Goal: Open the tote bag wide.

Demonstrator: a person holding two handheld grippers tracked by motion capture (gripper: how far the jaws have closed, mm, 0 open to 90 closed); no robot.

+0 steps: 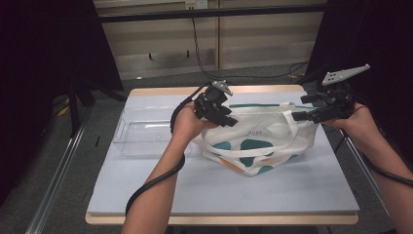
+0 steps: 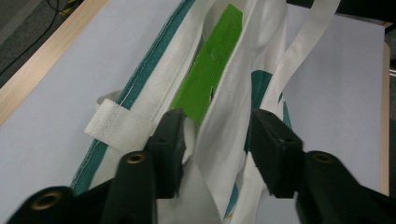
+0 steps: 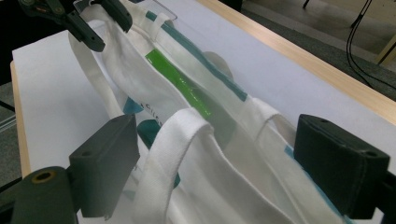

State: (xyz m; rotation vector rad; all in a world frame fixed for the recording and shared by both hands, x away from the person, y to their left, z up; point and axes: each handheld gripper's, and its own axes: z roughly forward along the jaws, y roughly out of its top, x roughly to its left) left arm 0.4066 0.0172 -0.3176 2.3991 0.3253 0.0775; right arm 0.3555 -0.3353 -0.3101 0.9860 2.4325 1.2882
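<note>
A white tote bag (image 1: 265, 139) with teal and orange patches stands on the pale table (image 1: 219, 190). A flat green item (image 2: 210, 70) (image 3: 180, 84) lies inside its mouth. My left gripper (image 1: 231, 120) is at the bag's left end. Its jaws are open and straddle the end seam (image 2: 224, 126) without pinching it. My right gripper (image 1: 298, 114) is at the right end, open wide. A white handle loop (image 3: 173, 135) and the bag's rim lie between its jaws. The left gripper (image 3: 93, 23) shows far off in the right gripper view.
A clear plastic tray (image 1: 141, 134) sits on the table left of the bag. A wooden table edge (image 3: 327, 65) runs along the far side. Dark stands and cables are beyond the table at the left and back.
</note>
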